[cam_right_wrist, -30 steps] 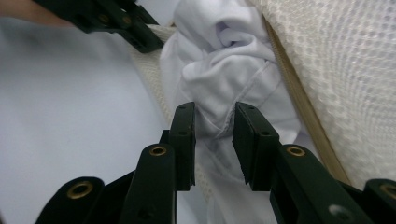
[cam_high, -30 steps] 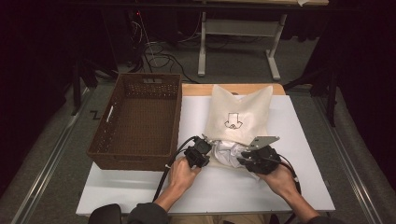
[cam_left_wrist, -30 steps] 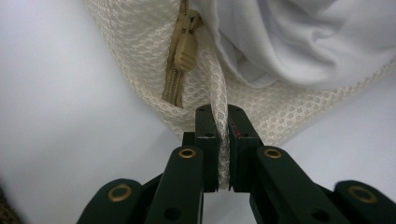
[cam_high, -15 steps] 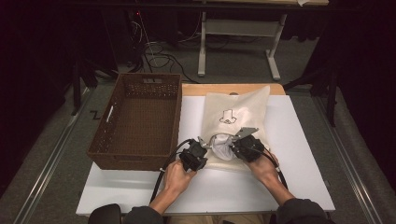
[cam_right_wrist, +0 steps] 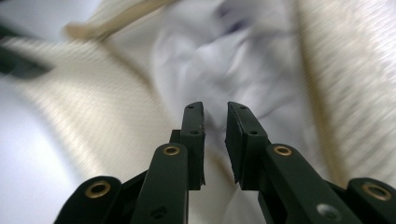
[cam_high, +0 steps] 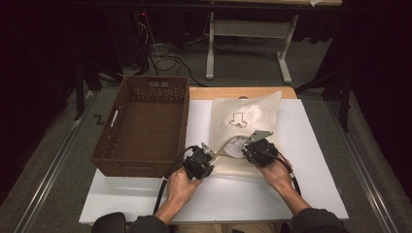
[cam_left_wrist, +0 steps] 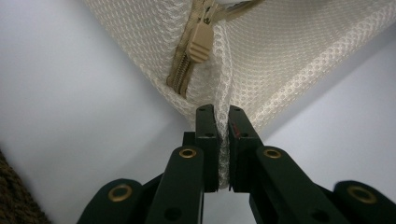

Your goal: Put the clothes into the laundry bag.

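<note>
A cream mesh bag (cam_high: 250, 111) printed with a small black drawing lies on the white table (cam_high: 316, 145). My left gripper (cam_high: 208, 156) is shut on the bag's near left corner; in the left gripper view the mesh (cam_left_wrist: 289, 51) is pinched between the jaws of that gripper (cam_left_wrist: 223, 112), just below the tan zipper pull (cam_left_wrist: 200, 44). My right gripper (cam_high: 246, 150) sits at the bag's open mouth, over white cloth (cam_high: 237, 144) inside. Its jaws (cam_right_wrist: 215, 109) have just been opening and stand slightly apart, with nothing pinched; the blurred white cloth (cam_right_wrist: 233, 56) lies behind them.
A brown woven basket (cam_high: 108, 131) stands on the left of the table, close beside my left hand. A wooden board (cam_high: 233, 92) shows past the bag. Bare white tabletop runs to the right and along the near edge.
My right gripper has moved left from the bag's right edge to its open mouth. The bag's near end has shifted with it. My left gripper has kept its grip and place.
</note>
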`<state>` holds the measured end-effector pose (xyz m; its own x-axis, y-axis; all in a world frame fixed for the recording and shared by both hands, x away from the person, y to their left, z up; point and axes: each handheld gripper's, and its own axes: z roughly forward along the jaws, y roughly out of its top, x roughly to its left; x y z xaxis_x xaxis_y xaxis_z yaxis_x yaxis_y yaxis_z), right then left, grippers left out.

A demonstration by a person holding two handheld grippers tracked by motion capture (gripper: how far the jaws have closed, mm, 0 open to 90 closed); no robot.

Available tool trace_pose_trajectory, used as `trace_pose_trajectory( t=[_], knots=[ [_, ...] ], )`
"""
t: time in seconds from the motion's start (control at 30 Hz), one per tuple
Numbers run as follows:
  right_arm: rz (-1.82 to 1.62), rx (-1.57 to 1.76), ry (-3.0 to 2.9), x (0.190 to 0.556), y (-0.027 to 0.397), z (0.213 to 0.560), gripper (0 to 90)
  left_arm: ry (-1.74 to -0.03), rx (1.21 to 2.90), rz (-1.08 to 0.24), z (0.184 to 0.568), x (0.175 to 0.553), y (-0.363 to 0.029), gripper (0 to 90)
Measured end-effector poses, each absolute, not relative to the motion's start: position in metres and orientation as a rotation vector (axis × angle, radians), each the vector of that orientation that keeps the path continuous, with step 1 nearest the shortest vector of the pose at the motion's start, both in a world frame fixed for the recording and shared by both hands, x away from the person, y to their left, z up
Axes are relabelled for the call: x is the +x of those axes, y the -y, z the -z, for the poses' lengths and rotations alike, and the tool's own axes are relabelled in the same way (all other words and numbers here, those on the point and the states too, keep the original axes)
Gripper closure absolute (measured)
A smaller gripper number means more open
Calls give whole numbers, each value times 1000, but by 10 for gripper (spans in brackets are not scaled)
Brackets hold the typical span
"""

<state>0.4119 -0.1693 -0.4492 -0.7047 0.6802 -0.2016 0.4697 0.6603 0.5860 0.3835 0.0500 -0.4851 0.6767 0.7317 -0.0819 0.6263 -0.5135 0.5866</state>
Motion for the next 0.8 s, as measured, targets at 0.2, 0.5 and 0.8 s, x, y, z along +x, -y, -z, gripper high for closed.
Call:
trace_pose_trajectory(
  t=[0.2,0.5,0.8],
  knots=[
    [-642,927,-2504,419,169,467,797,-1038,2307,-219,487,382,-50,847],
    [-648,1057,-2400,465,171,475,855,-1043,2302,-224,486,381,-53,849],
    [-736,906,-2461,418,181,450,704,-1045,2307,-218,488,379,-51,843]
  ],
)
